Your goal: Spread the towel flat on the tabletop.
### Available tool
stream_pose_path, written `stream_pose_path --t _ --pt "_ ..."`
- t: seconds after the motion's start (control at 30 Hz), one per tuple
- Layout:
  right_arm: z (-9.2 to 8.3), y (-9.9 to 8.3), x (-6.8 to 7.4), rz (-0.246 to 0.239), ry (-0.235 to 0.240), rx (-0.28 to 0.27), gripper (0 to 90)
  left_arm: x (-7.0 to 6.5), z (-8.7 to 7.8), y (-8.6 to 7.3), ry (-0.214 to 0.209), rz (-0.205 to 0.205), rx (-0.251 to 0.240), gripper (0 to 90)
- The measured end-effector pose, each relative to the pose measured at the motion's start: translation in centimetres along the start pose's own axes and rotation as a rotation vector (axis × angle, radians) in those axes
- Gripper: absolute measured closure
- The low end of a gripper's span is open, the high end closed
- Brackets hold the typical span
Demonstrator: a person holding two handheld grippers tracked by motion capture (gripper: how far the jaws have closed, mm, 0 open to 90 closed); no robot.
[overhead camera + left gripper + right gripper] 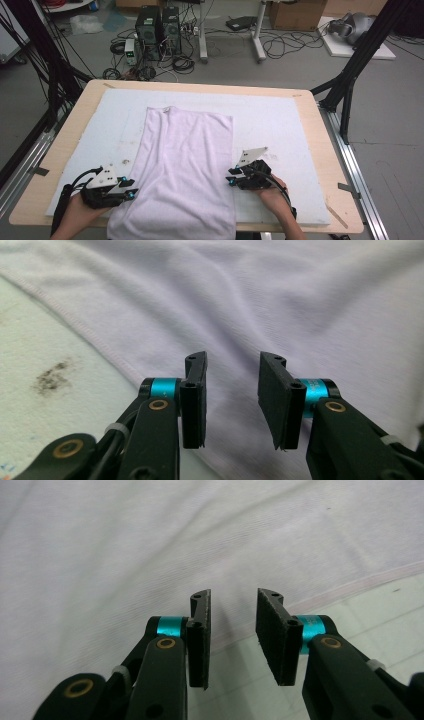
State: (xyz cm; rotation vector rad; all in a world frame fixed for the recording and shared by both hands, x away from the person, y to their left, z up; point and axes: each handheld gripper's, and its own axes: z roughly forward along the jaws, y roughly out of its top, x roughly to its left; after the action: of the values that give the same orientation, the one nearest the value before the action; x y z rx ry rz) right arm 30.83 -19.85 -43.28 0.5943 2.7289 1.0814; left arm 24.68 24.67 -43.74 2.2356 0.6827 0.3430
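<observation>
A pale lilac cloth, folded into a long strip, lies flat on the white mat and hangs over the table's near edge. My left gripper sits at the cloth's left hem near the front. In the left gripper view it is open just above the cloth, with nothing between the jaws. My right gripper is at the cloth's right hem. In the right gripper view it is open over the hem of the cloth, and nothing is pinched.
The mat covers a wooden table. A dark smudge marks the mat left of the cloth. Beyond the table the floor holds computer towers and cables. Black frame posts stand at both sides.
</observation>
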Motion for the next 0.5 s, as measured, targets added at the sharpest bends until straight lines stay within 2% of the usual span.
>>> stream_pose_path --t 0.03,0.1,0.17,0.23,0.33,0.5 --pt "0.3 0.1 -0.1 0.011 -0.003 0.012 69.0 0.2 0.3 -0.1 -0.009 -0.002 0.014 65.6" --pt "0.6 0.1 -0.4 0.007 0.007 0.020 73.1 0.5 0.3 -0.2 -0.026 -0.016 0.003 72.6" --pt "0.6 0.1 -0.6 0.012 0.009 0.018 81.1 0.4 0.2 -0.1 -0.023 -0.002 0.010 81.1" --pt "0.5 0.0 -0.6 0.009 0.011 0.019 84.8 0.4 0.1 -0.2 -0.024 0.003 0.009 86.1" --pt "0.4 0.0 -0.7 -0.003 0.011 0.022 87.1 0.3 -0.2 -0.5 -0.014 0.001 0.008 87.6" --pt "-0.6 -0.6 -0.7 0.010 0.004 0.015 87.3 0.3 -1.3 -1.2 0.008 -0.010 0.000 87.7"
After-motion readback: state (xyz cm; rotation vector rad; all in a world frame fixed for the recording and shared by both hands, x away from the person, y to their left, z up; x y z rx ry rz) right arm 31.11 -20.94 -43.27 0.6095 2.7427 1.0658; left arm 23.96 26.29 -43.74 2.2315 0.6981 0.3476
